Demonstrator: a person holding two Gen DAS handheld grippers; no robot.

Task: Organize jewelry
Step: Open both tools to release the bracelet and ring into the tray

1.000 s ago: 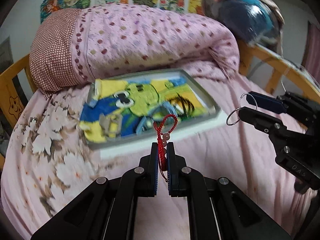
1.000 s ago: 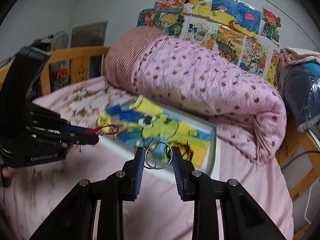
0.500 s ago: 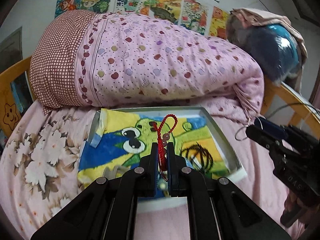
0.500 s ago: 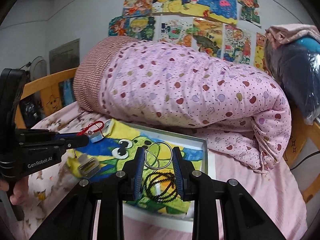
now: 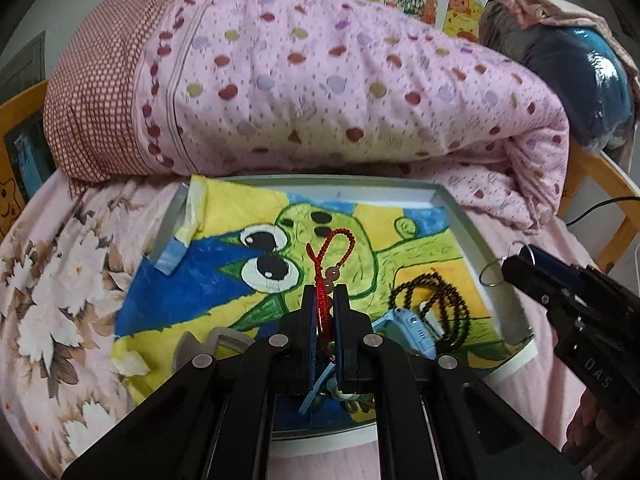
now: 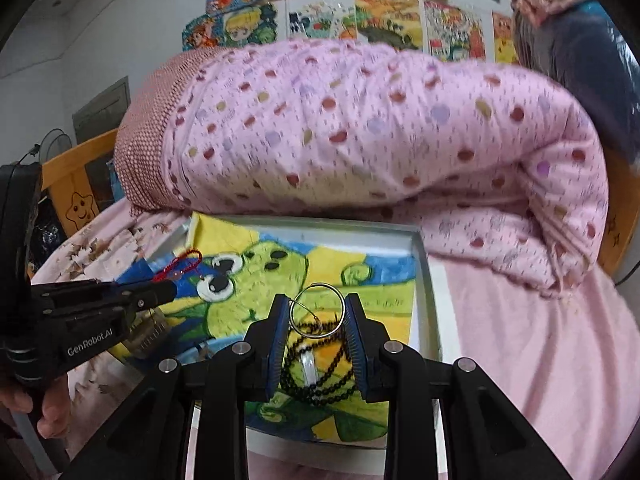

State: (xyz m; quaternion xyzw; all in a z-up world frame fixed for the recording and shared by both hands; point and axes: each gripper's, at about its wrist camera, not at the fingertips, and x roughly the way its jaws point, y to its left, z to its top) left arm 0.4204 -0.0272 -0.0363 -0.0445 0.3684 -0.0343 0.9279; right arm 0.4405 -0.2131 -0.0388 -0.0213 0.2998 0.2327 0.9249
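My left gripper (image 5: 324,292) is shut on a red cord bracelet (image 5: 330,256) with pale beads, held above the grey-rimmed tray (image 5: 472,240) lined with a frog drawing. It shows from the side in the right wrist view (image 6: 172,290), with the red bracelet (image 6: 180,266) sticking out. My right gripper (image 6: 318,304) is shut on a silver ring bangle (image 6: 318,310), above the tray (image 6: 422,280). In the left wrist view the right gripper (image 5: 510,268) holds the bangle (image 5: 494,272) at the tray's right rim. A black bead necklace (image 5: 436,304) lies in the tray, also in the right wrist view (image 6: 316,368).
The tray lies on a pink floral bed sheet (image 5: 60,300). A rolled pink dotted quilt (image 5: 340,92) lies right behind it. A light blue clip (image 5: 408,330) and a grey clip (image 5: 200,346) lie in the tray. Wooden bed rails (image 5: 600,184) run at both sides.
Both grippers have moved forward over the tray, which now looks closer and larger. Each still holds its piece of jewelry.
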